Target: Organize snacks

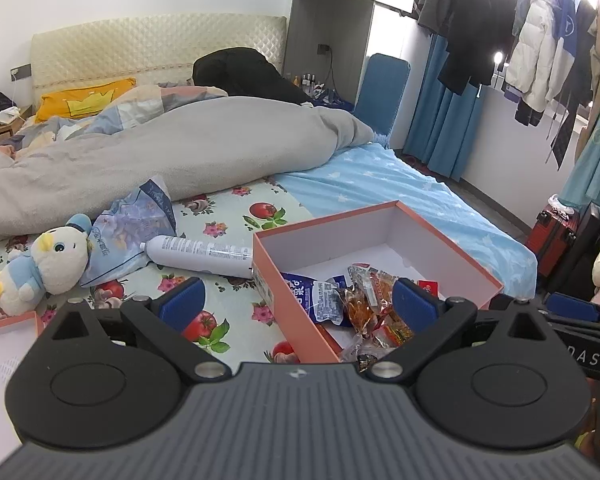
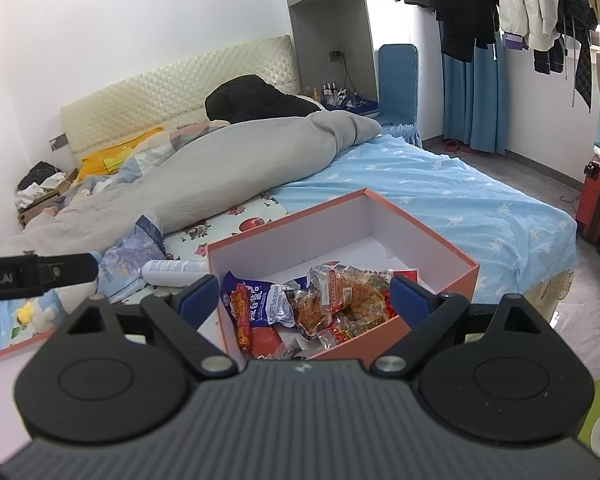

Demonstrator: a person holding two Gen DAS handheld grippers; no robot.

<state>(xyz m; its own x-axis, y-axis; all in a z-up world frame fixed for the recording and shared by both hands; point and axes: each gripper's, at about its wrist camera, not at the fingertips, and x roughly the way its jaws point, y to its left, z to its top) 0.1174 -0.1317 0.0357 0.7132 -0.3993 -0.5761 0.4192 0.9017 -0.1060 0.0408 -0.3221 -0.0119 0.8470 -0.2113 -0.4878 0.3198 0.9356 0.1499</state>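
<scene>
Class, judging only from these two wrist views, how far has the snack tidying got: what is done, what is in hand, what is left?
Done: several snack packets already lie inside the orange box. In hand: nothing; the left gripper and right gripper are both open and empty. Left: the box is unlidded, and what looks like its lid lies beside it. A blue bag lies on the bed outside the box.

Box near corner hidden behind left gripper body; same in right view, box front wall cut by right gripper. Snacks piled, lower ones covered, labels too small to read. Lid, left of box, cut off by frame edge. Tube left of box, half hidden behind box wall. Plush mostly hidden behind the other gripper's arm.
</scene>
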